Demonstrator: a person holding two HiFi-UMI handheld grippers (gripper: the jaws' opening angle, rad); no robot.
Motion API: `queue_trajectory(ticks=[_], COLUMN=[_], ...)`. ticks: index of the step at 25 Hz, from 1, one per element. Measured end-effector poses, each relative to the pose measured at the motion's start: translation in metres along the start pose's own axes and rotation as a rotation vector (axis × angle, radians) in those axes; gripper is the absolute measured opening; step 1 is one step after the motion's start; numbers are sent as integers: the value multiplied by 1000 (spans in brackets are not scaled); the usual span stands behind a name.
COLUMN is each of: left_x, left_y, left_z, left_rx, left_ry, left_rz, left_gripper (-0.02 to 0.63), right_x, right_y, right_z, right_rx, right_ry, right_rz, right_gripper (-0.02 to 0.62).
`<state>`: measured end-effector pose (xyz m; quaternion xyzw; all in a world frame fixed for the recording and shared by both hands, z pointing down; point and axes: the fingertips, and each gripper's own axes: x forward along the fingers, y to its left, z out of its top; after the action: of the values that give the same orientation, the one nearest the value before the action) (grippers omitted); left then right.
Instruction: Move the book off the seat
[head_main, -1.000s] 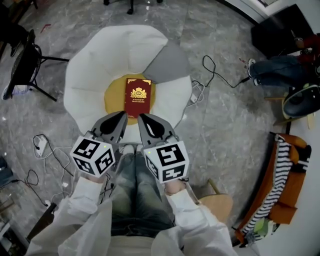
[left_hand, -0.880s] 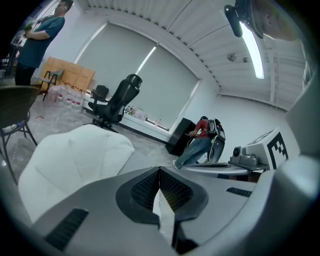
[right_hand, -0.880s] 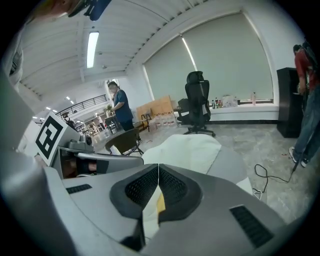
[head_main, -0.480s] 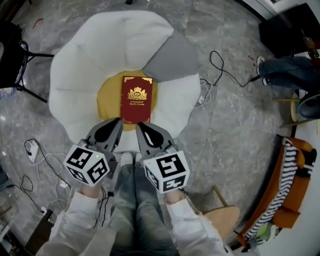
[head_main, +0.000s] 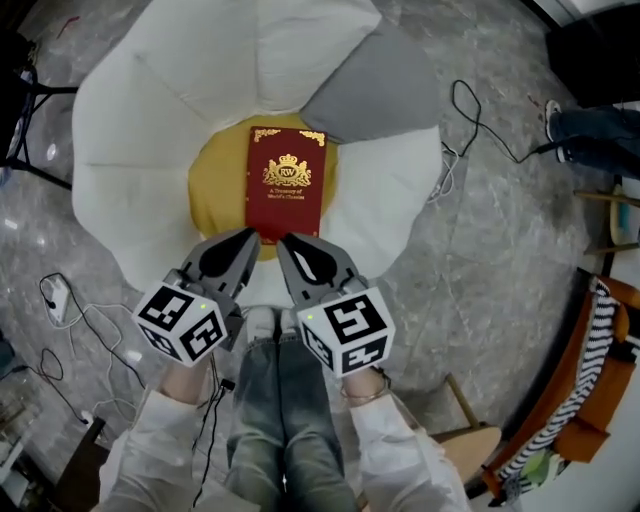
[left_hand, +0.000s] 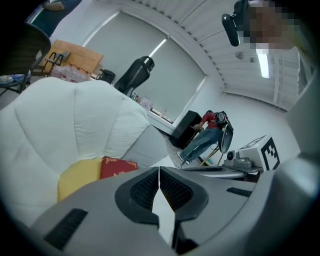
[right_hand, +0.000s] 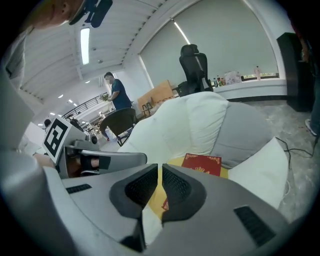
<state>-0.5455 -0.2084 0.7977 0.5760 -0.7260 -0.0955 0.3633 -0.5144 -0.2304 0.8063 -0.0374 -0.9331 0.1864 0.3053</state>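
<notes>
Floor (head_main: 500, 250): grey stone-look slabs, smooth and mottled, all around the seat.
White cable (head_main: 100, 322): thin and looped, lying on the floor at the far left, near the seat's edge.
Seat (head_main: 150, 110): a soft, low seat shaped like a flower, with puffy white petals of matte fabric curving up around a hollow centre.
What the seat holds: a round yellow cushion (head_main: 215, 185) in the hollow, with the book lying on it.
Left claw (head_main: 250, 234): grey plastic with dark ribbed pads, jaws pressed together with nothing between them, at the seat's near edge. Its marker cube (head_main: 182, 322) is white with black squares.
Book (head_main: 286, 183): on the seat, flat on the yellow cushion at the centre. It is a dark red rectangular hardcover with a gold crest and gold corner ornaments, lying just beyond both claws' tips.
Right claw (head_main: 284, 241): the same grey shell and ribbed pads, closed and empty, just right of the left claw. Its tips hang at the book's near edge.
Grey petal (head_main: 375, 85): the seat's one grey segment, smooth, to the far right of the book.
Black cable (head_main: 478, 125): thin and looping on the floor to the right of the seat.
Orange chair (head_main: 592, 395): at the far right edge, with a black-and-white striped cloth (head_main: 560, 400) draped over it.
</notes>
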Motion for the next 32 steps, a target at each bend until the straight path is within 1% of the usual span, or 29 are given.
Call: queue_trajectory(ticks=[3, 8, 11, 12, 14, 15, 16, 18, 20, 23, 28, 32], left_x=[14, 36, 46, 48, 53, 56, 60, 67, 72, 77, 85, 91], left_y=[24, 57, 72, 78, 89, 93, 97, 103, 108, 119, 135, 147], left_z=[-24, -61, -77, -82, -91, -95, -99, -110, -121, -134, -152, -163], left_rx=[0, -23, -25, -28, -39, -47, -56, -66, -66, -70, -75, -99], left_ry=[31, 72, 78, 81, 92, 99, 109, 139, 170, 188, 219, 242], left_rz=[4, 21, 48, 66, 98, 103, 102, 95, 94, 110, 129, 142], left_gripper=[6, 8, 9, 10, 27, 37, 56, 124, 158, 195, 256, 268], right_x=[19, 38, 49, 52, 59, 63, 66, 73, 78, 88, 101, 107], right_y=[-14, -41, -53, -56, -62, -66, -70, -78, -85, -97, -114, -127], right_z=[-21, -52, -72, -78, -90, -94, -98, -105, -113, -127, -152, -164], right_rx=[20, 58, 74, 84, 112, 125, 135, 147, 163, 190, 227, 229], right_ry=[12, 19, 40, 51, 69, 73, 75, 81, 86, 99, 148, 173], right_rz=[9, -7, -7, -4, 0, -2, -7, -19, -30, -46, -84, -114], right_gripper=[14, 14, 18, 30, 100, 119, 128, 146, 159, 172, 216, 227])
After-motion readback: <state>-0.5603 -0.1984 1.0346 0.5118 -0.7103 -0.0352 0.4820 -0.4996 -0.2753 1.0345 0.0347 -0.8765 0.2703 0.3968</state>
